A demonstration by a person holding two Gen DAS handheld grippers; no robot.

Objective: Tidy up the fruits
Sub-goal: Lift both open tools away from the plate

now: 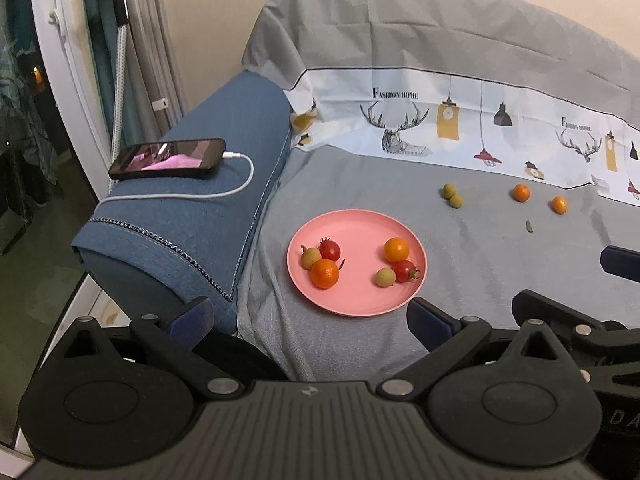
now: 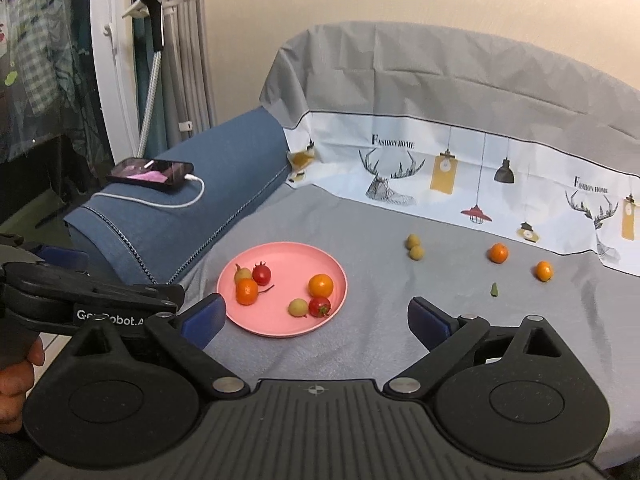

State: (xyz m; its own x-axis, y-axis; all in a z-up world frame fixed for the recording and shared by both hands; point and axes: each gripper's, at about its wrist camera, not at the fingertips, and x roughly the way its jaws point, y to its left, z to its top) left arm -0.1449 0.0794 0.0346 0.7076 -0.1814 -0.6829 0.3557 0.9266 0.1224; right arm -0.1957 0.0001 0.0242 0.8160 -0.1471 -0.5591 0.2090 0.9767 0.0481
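A pink plate (image 2: pixel 280 326) holds two trios of fruit at 9 and 3 o'clock, while two green fruits (image 2: pixel 414 247) and two oranges (image 2: pixel 498 253) lie loose on the grey cloth toward 2 o'clock.

A matt pink plastic plate (image 1: pixel 356 304) rests on creased grey cloth (image 1: pixel 480 272), beside glossy-skinned tomatoes (image 1: pixel 329 250).

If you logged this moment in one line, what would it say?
left tongs open, empty | right tongs open, empty | pink plate holds six fruits | four fruits loose on grey cloth
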